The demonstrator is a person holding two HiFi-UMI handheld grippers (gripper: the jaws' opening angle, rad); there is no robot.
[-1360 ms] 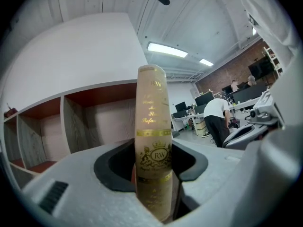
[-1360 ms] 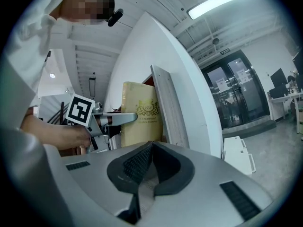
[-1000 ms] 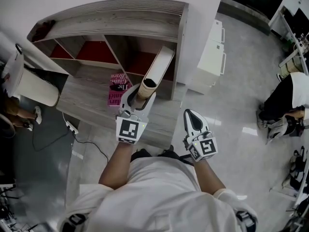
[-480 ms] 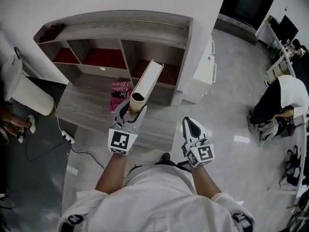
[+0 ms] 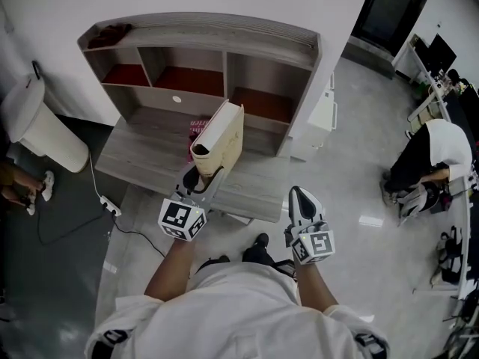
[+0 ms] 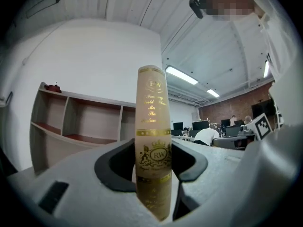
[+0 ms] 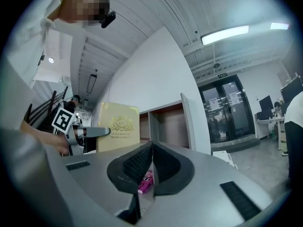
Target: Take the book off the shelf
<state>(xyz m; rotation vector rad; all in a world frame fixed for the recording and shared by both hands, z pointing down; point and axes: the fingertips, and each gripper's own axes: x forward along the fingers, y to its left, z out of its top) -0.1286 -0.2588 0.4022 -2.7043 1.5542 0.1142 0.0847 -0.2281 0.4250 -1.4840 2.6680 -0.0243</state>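
A thick cream book with gold lettering point(image 5: 221, 137) stands clear of the grey wooden shelf point(image 5: 202, 32), above the desk top point(image 5: 142, 152) in front of it. My left gripper point(image 5: 196, 176) is shut on the book's lower spine; in the left gripper view the gold-printed spine point(image 6: 152, 126) fills the gap between the jaws of that gripper point(image 6: 152, 157). My right gripper point(image 5: 297, 194) hovers to the right of the desk, shut and empty. From the right gripper view I see its closed jaws point(image 7: 151, 145), the book's cover point(image 7: 118, 126) and the left gripper point(image 7: 80, 132).
A pink book point(image 5: 197, 129) lies on the desk behind the held book, also visible as the pink book point(image 7: 146, 182). A white bin point(image 5: 34, 126) stands at the left, a white cabinet point(image 5: 323, 114) beside the shelf. A seated person point(image 5: 434, 155) is at the far right.
The book has come out of the shelf's right compartment, toward me and to the left, and has rolled so its cover shows. Both grippers have drawn back from the shelf.
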